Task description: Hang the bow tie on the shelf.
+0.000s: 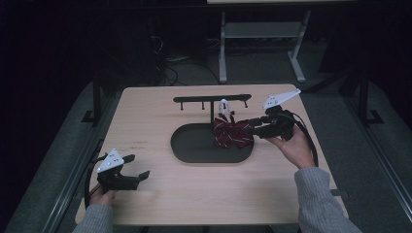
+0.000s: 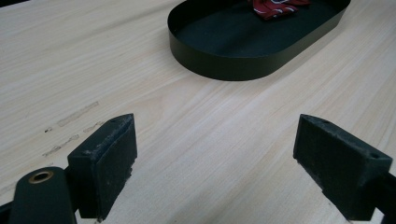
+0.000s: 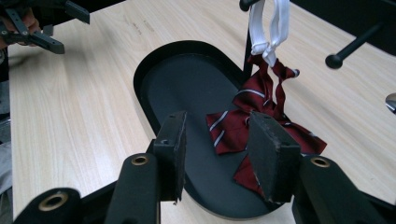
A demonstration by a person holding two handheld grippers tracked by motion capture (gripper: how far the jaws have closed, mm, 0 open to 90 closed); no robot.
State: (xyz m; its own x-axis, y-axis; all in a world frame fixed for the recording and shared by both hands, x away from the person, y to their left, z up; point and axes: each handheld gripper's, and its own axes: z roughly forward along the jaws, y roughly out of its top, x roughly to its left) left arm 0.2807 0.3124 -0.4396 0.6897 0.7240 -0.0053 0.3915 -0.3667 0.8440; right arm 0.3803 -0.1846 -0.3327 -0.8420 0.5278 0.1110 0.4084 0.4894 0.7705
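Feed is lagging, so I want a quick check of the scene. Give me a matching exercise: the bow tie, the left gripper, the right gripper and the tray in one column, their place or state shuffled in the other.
Things:
1. bow tie
2. left gripper
3. right gripper
4. tray

Place or state:
A. black oval, middle of the table
B. open, low over bare wood at the near left
C. dark red with pale stripes, hanging by white straps from the stand
D. open, jaws at the tray's right end, by the cloth

Pairs: 1-C, 2-B, 3-D, 4-A
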